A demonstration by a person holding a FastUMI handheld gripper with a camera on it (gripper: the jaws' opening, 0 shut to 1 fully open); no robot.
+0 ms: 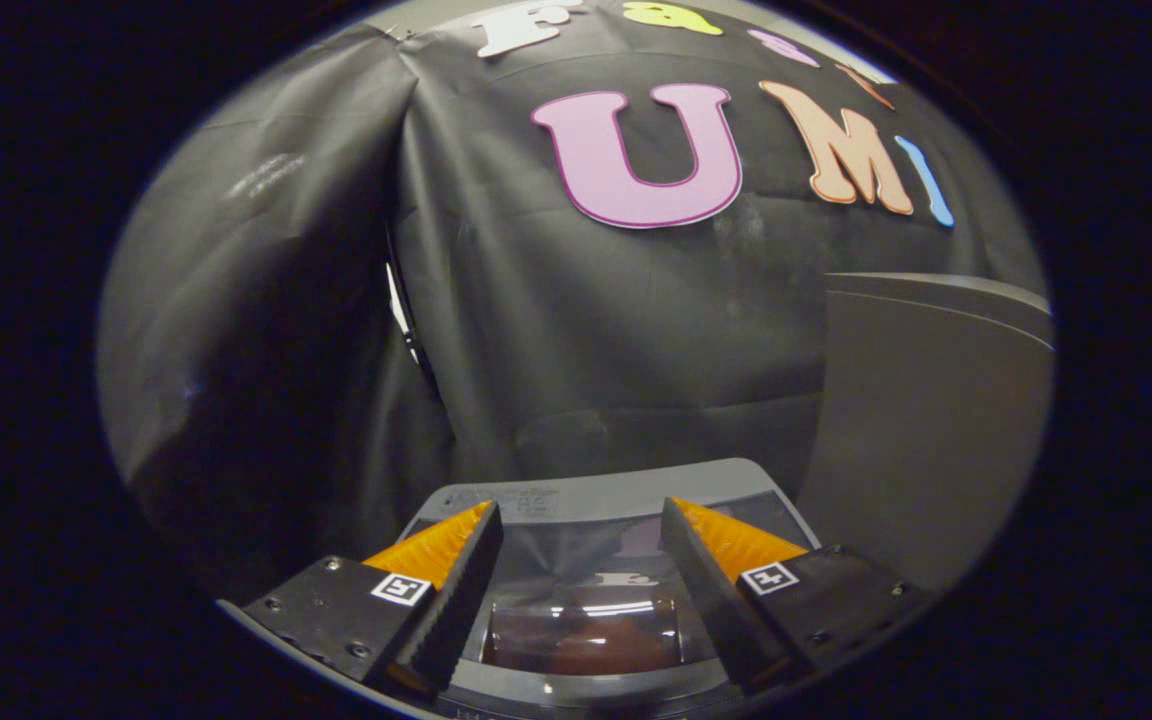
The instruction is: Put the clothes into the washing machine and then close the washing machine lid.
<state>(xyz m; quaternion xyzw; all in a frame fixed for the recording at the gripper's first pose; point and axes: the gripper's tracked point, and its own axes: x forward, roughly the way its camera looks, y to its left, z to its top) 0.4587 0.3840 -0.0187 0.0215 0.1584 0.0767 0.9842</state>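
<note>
Though no clothes are plain to us, the washer (591,500) lies directly below the gripper (581,535), its grey top reaching out a little beyond the fingertips. We see its lid (586,610) lying flat and closed, a glossy dark pane set in the grey frame, filling the gap between the two fingers and catching reflections of the wall. Through that pane we make out something dim and reddish-brown, but we cannot tell what it is.

Our gripper hangs over the lid with its fingers (456,590) spread wide and nothing held between them. Each finger is a black ribbed wedge with an orange top and a small square marker on its base. Whether the fingers touch the lid or hover just above it, we cannot tell.

Beyond the washer's far edge, the black cloth wall (586,330) rises, creased, with a seam just off to the left of the washer. To the right of the washer, a large grey panel (921,420) stands upright, near the right finger and taller than the washer's top.
</note>
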